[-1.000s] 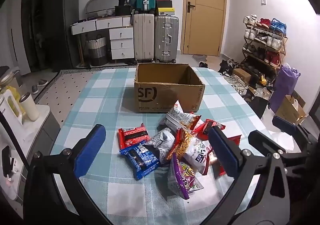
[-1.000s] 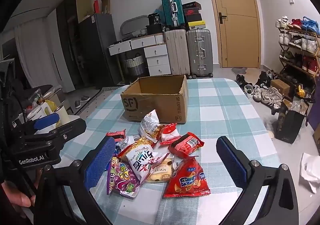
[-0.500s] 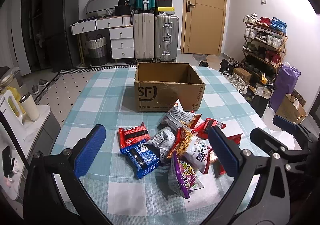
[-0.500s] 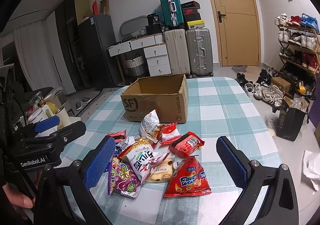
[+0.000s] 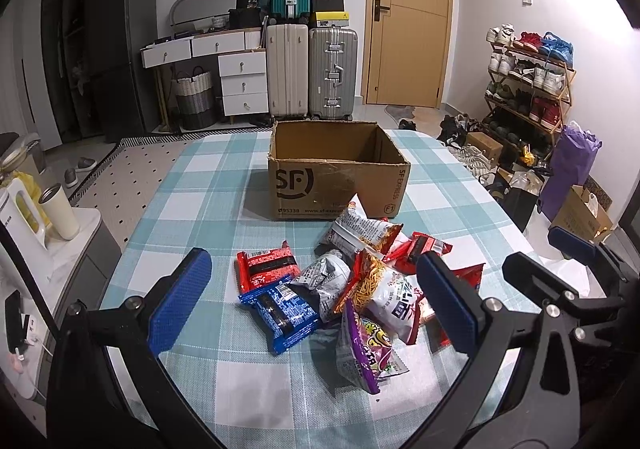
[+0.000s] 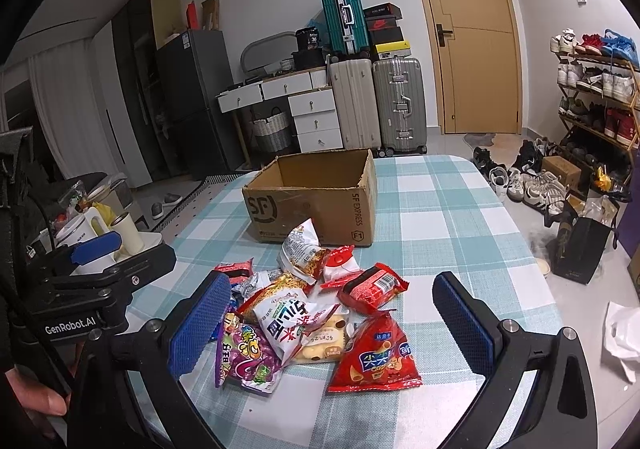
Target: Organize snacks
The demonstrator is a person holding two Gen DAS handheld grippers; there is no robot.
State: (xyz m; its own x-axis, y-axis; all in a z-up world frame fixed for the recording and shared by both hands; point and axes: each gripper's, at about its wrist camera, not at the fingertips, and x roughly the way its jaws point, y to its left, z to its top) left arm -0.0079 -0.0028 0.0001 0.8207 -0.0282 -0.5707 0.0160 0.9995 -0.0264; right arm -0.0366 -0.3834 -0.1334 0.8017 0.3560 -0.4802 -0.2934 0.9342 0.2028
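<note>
A pile of snack packets (image 5: 360, 285) lies on the checked tablecloth, in front of an open empty SF cardboard box (image 5: 338, 181). A red wafer pack (image 5: 266, 265) and a blue one (image 5: 280, 313) lie at the pile's left; a purple bag (image 5: 364, 345) lies nearest. In the right wrist view the pile (image 6: 304, 309) ends in a red chip bag (image 6: 376, 353), with the box (image 6: 316, 201) behind. My left gripper (image 5: 314, 303) is open above the pile's near side. My right gripper (image 6: 332, 325) is open over the pile. Both are empty.
The table (image 5: 200, 185) has rounded edges. A side cabinet with a kettle and cup (image 5: 58, 213) stands to the left. Suitcases (image 5: 312, 73), drawers and a door stand behind; a shoe rack (image 5: 528, 89) and bags are on the right floor.
Both grippers have barely shifted; the view of the pile and box is almost the same. Nothing was picked up or moved.
</note>
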